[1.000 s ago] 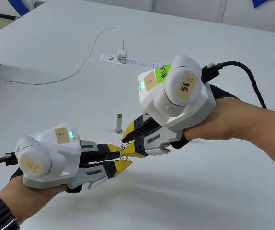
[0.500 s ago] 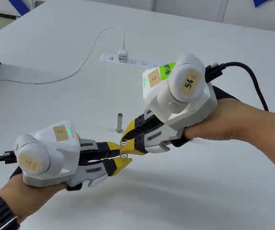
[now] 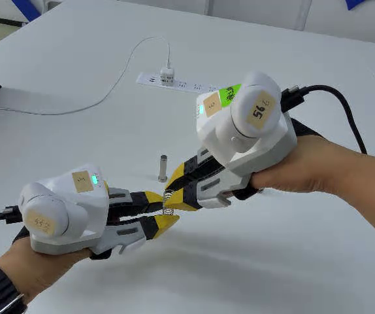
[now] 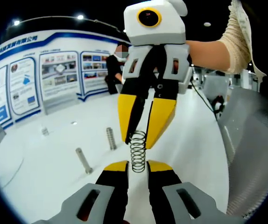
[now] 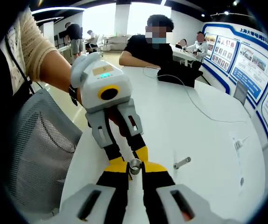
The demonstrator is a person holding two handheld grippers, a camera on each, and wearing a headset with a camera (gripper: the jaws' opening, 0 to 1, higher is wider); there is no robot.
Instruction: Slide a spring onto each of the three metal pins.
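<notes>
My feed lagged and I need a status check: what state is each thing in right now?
Spring: off the table, gripped at both ends.
Left gripper: shut on spring.
Right gripper: shut on spring.
Near pin: upright, bare.
Far pin: upright, bare.
Power strip: one plug in.

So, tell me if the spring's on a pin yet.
Off: left gripper and right gripper hold the spring between them; the pins stand bare.
</notes>
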